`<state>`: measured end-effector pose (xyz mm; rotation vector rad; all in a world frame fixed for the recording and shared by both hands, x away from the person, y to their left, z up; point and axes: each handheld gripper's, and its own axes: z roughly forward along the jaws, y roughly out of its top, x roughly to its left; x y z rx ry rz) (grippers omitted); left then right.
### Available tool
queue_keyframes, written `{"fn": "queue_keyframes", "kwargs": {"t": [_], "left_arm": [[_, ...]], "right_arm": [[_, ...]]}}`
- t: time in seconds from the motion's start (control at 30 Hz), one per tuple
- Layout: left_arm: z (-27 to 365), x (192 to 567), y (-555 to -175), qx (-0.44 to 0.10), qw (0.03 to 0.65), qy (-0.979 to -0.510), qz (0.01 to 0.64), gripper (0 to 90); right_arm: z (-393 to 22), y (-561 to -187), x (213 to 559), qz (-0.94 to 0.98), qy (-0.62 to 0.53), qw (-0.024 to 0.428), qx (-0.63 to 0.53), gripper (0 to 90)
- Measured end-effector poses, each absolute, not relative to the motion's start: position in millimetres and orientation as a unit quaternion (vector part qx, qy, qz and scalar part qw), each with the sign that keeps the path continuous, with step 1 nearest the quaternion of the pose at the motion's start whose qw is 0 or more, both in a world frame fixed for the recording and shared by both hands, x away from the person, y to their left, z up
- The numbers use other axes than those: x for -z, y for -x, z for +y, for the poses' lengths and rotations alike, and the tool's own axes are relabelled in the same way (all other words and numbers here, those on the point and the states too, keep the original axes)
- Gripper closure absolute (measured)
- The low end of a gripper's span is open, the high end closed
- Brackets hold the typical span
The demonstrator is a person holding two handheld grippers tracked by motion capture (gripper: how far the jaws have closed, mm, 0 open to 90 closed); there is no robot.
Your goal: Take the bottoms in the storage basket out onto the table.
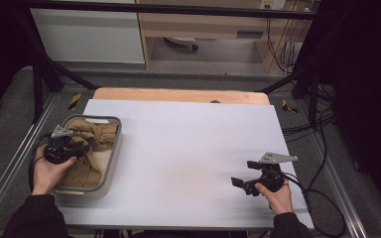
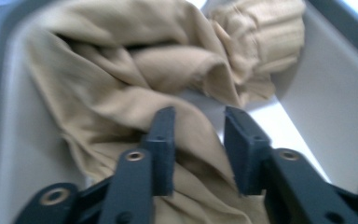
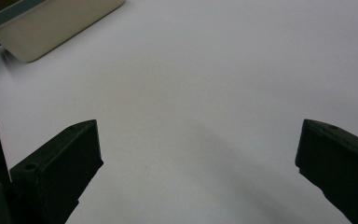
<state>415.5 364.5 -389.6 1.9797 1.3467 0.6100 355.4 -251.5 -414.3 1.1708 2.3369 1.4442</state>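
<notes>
Soft, crumpled tan cloth fills the rounded grey tub; left gripper straddles a fold, jaws apart; right gripper gapes wide over smooth white sheet, well apart from the tub.

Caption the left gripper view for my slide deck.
Left gripper open over crumpled tan cloth in a grey bin.

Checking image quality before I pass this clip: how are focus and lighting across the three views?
High view: dim, dark at the edges, white table sheet evenly lit. Left gripper view: tan cloth in the grey bin is soft and blurred. Right gripper view: right claw and sheet fairly sharp, with faint shadows.
</notes>
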Motion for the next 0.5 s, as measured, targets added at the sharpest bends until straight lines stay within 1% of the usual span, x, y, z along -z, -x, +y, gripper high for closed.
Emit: {"fn": "queue_keyframes", "kwargs": {"t": [0.1,0.2,0.43,0.5], "left_arm": [[369,383,-416,-0.244,0.331,-0.748,0.52,45.4],[371,380,-419,-0.249,0.339,-0.743,0.52,34.9],[374,384,-434,-0.25,0.326,-0.738,0.535,24.2],[374,385,-437,-0.252,0.324,-0.736,0.539,23.1]], "right_arm": [[-252,-355,414,0.779,-0.392,0.077,-0.484,0.7],[-252,-356,414,0.78,-0.391,0.078,-0.483,0.7],[-251,-356,415,0.78,-0.39,0.078,-0.482,0.7],[-251,-356,414,0.78,-0.391,0.078,-0.483,0.7]]}}
